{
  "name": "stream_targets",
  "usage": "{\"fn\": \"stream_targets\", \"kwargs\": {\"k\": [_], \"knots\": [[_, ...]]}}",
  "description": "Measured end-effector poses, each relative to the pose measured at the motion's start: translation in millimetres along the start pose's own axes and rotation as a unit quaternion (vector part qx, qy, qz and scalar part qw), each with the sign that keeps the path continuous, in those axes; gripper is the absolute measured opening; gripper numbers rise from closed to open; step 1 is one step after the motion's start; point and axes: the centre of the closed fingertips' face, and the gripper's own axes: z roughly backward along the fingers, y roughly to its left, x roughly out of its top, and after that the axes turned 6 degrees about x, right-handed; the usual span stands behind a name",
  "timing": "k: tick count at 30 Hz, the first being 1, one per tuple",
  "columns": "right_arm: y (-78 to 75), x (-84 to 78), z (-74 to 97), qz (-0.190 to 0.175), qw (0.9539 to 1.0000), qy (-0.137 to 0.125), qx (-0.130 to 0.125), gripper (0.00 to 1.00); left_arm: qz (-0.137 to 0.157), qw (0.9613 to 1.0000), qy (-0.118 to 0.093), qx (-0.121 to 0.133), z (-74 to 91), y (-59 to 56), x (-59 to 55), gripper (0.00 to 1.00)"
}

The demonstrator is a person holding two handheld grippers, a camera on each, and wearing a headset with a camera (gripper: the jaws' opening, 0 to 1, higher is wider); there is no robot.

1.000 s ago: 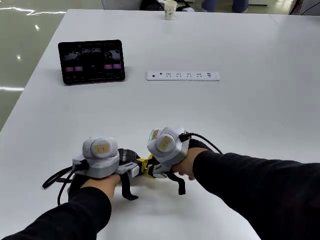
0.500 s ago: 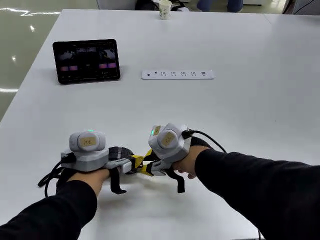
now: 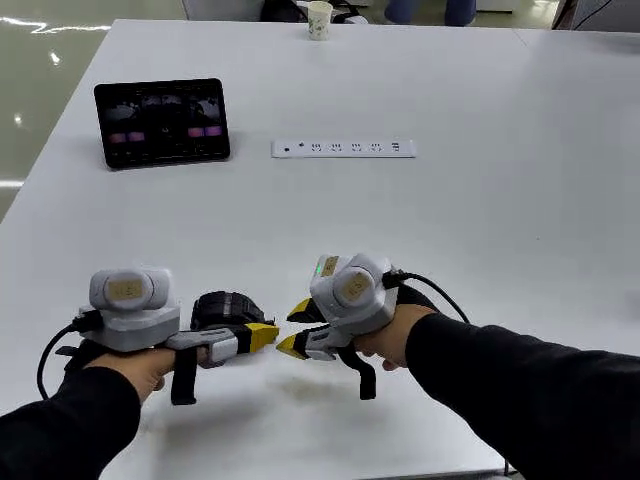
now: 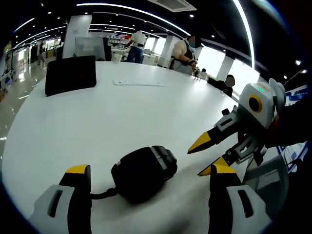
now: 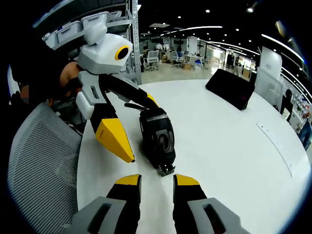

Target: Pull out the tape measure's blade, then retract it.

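A: Entry one, task thing?
B: Tape measure. Black, lying on white bench, near left. Wound in, with hook at case mouth, pointing at right gripper.

A: Entry two?
B: Left gripper. Yellow-tipped, spread wide, one jaw on each side of tape measure, both apart from it. Nothing held. Black strap from case toward one jaw.

A: Entry three?
B: Right gripper. Parted by a narrow gap, empty. Tips just short of hook; cannot tell whether touching. Facing left gripper, tips near, not meeting.

A: Other stock on bench?
B: Tablet, far left, propped up, screen lit. Power strip, white, far centre, right of tablet, well apart from both grippers. Paper cup, upright at far edge.

A: Anything else?
B: Dark sleeves entering from near side, a hand behind each gripper. Black cable looping from right gripper across bench.
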Motion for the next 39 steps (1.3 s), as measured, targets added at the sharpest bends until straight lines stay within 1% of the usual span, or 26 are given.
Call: {"fn": "stream_targets", "kwargs": {"k": [2,3,4,5,6,7,10,12,14,17,20,21,22,25,26,29,32,33,34,35,39], "knots": [[-1.2,0.7,6.6,-0.007,0.9999,-0.01,-0.008,0.25,-0.004,1.0,-0.001,-0.007,4.3,0.3,-0.4,0.99],[-2.0,0.0,11.1,-0.011,0.9997,-0.014,-0.013,0.26,-0.023,0.9996,-0.01,-0.014,6.4,1.0,2.0,0.99],[-2.0,-1.3,14.0,-0.014,0.9997,-0.016,-0.015,0.27,-0.033,0.9991,-0.018,-0.018,8.0,0.3,4.3,0.99],[-1.9,-2.8,16.8,-0.016,0.9996,-0.017,-0.016,0.27,-0.035,0.9991,-0.017,-0.019,9.1,0.6,2.9,0.99],[-2.3,-5.1,20.9,-0.019,0.9994,-0.019,-0.02,0.28,-0.039,0.999,-0.008,-0.019,10.2,2.0,-0.1,0.99],[-2.6,-6.8,23.7,-0.022,0.9993,-0.02,-0.023,0.29,-0.039,0.999,-0.006,-0.022,11.3,1.8,-1.0,0.99],[-3.5,-12.7,33.9,-0.033,0.9985,-0.025,-0.035,0.33,-0.047,0.9983,-0.009,-0.033,16.7,0.9,-1.2,0.99],[-4.1,-18.2,41.8,-0.036,0.9981,-0.025,-0.043,0.38,-0.055,0.9977,-0.017,-0.037,21.0,0.8,-0.9,0.99],[-4.3,-22.1,49.7,-0.035,0.9978,-0.028,-0.05,0.39,-0.065,0.9971,-0.02,-0.035,24.6,3.5,-2.7,0.99],[-5.0,-29.2,61.1,-0.035,0.9974,-0.025,-0.057,0.4,-0.066,0.9972,-0.022,-0.029,30.8,9.7,-3.8,0.99],[-7.4,-34.7,73.8,-0.043,0.9963,-0.032,-0.068,0.42,-0.051,0.9979,-0.028,-0.029,37.9,15.4,-1.6,0.99],[-7.5,-38.3,78.0,-0.049,0.9957,-0.033,-0.071,0.42,-0.048,0.9977,-0.033,-0.033,40.6,16.5,-0.1,0.99],[-6.9,-41.7,80.8,-0.053,0.9956,-0.033,-0.071,0.42,-0.047,0.9978,-0.035,-0.031,42.3,17.9,0.4,0.99],[-5.2,-56.3,89.7,-0.057,0.995,-0.029,-0.077,0.43,-0.049,0.9977,-0.037,-0.029,46.7,24.2,-0.3,0.99],[-4.3,-63.3,93.9,-0.066,0.9943,-0.026,-0.08,0.44,-0.049,0.9978,-0.036,-0.028,48.5,26.6,-1.0,0.99],[-3.8,-75.2,104.0,-0.084,0.9923,-0.027,-0.087,0.48,-0.049,0.998,-0.031,-0.024,51.7,34.4,-5.0,0.99],[-4.1,-82.3,113.9,-0.097,0.99,-0.032,-0.097,0.5,-0.051,0.9983,-0.022,-0.019,53.7,41.9,-9.9,0.99],[-4.4,-84.5,116.3,-0.102,0.9891,-0.032,-0.101,0.5,-0.055,0.9982,-0.018,-0.016,54.5,43.4,-11.8,0.99],[-4.4,-86.9,120.0,-0.105,0.9885,-0.033,-0.103,0.51,-0.069,0.9975,-0.016,-0.012,55.8,45.8,-13.4,0.99],[-4.3,-88.7,122.5,-0.105,0.9883,-0.034,-0.106,0.51,-0.079,0.9967,-0.014,-0.013,56.3,46.1,-15.3,0.99],[-5.5,-99.1,133.1,-0.106,0.9873,-0.033,-0.114,0.53,-0.099,0.995,-0.002,-0.013,57.7,45.4,-24.9,0.99]]}}
